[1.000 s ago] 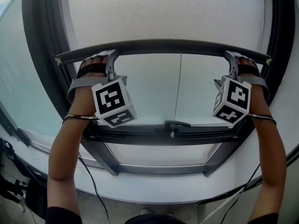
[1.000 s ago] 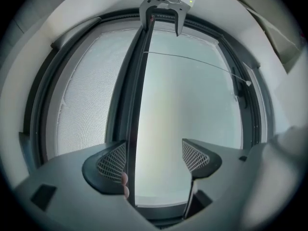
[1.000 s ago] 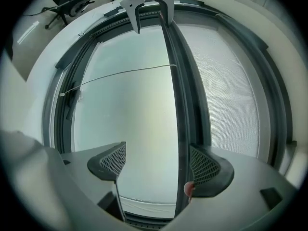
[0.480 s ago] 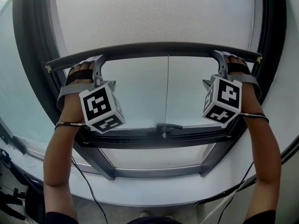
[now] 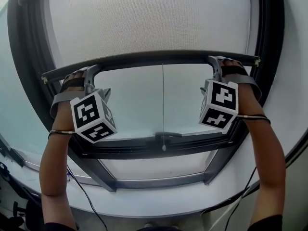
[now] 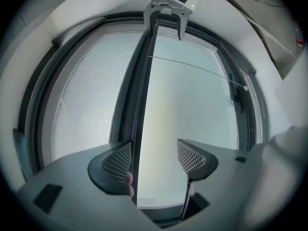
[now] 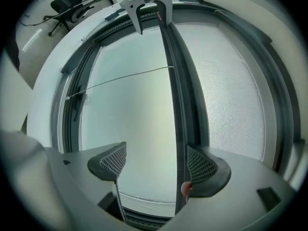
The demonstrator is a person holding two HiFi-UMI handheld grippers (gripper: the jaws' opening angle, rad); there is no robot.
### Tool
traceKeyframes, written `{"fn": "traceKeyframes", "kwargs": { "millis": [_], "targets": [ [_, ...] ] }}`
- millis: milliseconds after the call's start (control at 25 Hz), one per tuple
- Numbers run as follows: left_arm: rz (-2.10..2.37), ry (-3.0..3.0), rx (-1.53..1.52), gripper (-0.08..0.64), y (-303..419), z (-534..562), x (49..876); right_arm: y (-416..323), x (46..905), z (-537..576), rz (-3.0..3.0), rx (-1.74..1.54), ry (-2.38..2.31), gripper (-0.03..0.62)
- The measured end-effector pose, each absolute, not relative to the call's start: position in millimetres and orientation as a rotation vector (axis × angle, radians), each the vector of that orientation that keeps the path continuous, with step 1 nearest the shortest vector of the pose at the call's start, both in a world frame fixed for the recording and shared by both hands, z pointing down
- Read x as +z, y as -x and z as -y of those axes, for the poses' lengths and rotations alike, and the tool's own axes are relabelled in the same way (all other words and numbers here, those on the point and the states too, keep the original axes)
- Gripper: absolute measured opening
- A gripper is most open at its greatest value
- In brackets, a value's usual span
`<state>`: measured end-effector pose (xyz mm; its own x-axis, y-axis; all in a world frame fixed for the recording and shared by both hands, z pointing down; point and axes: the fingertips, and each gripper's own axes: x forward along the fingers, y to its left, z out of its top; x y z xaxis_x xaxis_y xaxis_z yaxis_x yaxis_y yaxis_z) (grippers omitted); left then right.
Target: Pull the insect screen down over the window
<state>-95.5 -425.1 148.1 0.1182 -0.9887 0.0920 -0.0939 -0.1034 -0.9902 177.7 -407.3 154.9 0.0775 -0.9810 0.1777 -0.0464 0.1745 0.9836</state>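
The insect screen's white mesh (image 5: 149, 23) covers the upper window. Its dark bottom bar (image 5: 154, 58) crosses the pane about halfway down. My left gripper (image 5: 90, 75) is at the bar's left end. In the left gripper view the bar (image 6: 142, 100) runs between the jaws of that gripper (image 6: 154, 159), against the left pad (image 6: 118, 160) and clear of the other. These jaws have just been closing around the bar. My right gripper (image 5: 212, 66) is at the bar's right end. There the bar (image 7: 179, 124) lies beside the right pad (image 7: 202, 166) of the wide-standing right gripper (image 7: 156, 162).
A thin pull cord (image 5: 162, 105) hangs from the bar's middle to a bead near the window handle (image 5: 167, 134) on the lower sash. The dark window frame (image 5: 26, 81) curves round both sides, above a white sill (image 5: 154, 201). Cables trail from both wrists.
The head view has shifted, so the bar and both grippers sit lower and further left in the picture. Against the window frame the bar keeps its height, and both grippers stay at its ends.
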Motion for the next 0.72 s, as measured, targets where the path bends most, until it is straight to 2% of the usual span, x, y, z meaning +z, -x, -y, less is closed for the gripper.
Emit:
{"fn": "traceKeyframes", "kwargs": {
  "millis": [720],
  "targets": [
    [-1.113,1.444,-1.245,0.302,102.9,421.0,178.2,-173.7,180.0,399.5,1.265,-0.914,-1.058,0.393]
  ]
}}
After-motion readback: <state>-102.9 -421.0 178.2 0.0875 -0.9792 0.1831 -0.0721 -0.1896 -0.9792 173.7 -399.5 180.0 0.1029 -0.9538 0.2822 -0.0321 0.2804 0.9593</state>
